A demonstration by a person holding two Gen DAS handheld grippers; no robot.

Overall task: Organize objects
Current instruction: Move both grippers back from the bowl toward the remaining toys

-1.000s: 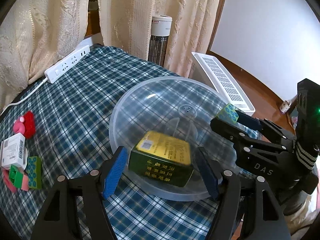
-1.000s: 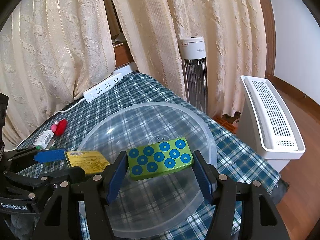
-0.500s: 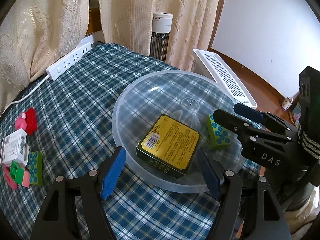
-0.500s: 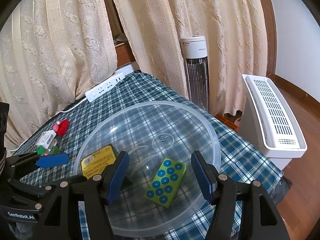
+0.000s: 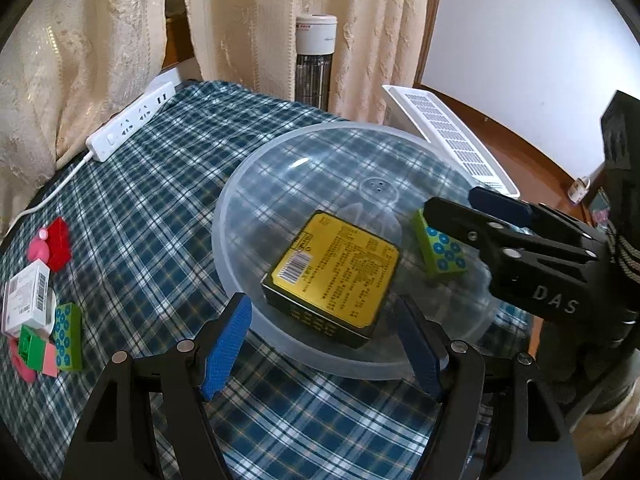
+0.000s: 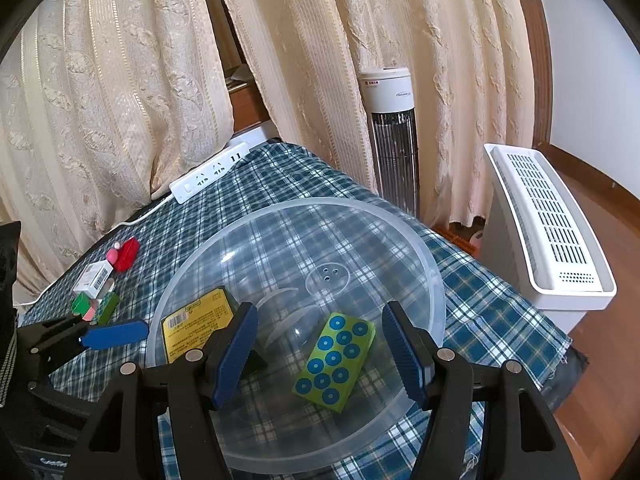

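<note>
Hovering both tools over the clear plastic bowl [image 6: 434,280] on the plaid-covered desk [image 5: 160,184], we are noting the left tool [image 5: 320,348] and right tool [image 6: 320,350] each spread wide and holding nothing.

The yellow box [image 5: 336,268] and the green studded block [image 6: 334,360] are lying flat inside the bowl, near each other but apart. In the right wrist view the block's long axis is running from near-left to far-right, studs facing up; the box is sitting skewed to the rim, barcode corner pointing away from the left tool.

Risk, as we judge it: the bowl looks light and slick, so a tool catching the rim could tip or slide it. More blocks [image 5: 68,336] and a white carton [image 5: 26,300] are waiting at the desk's left edge.
</note>
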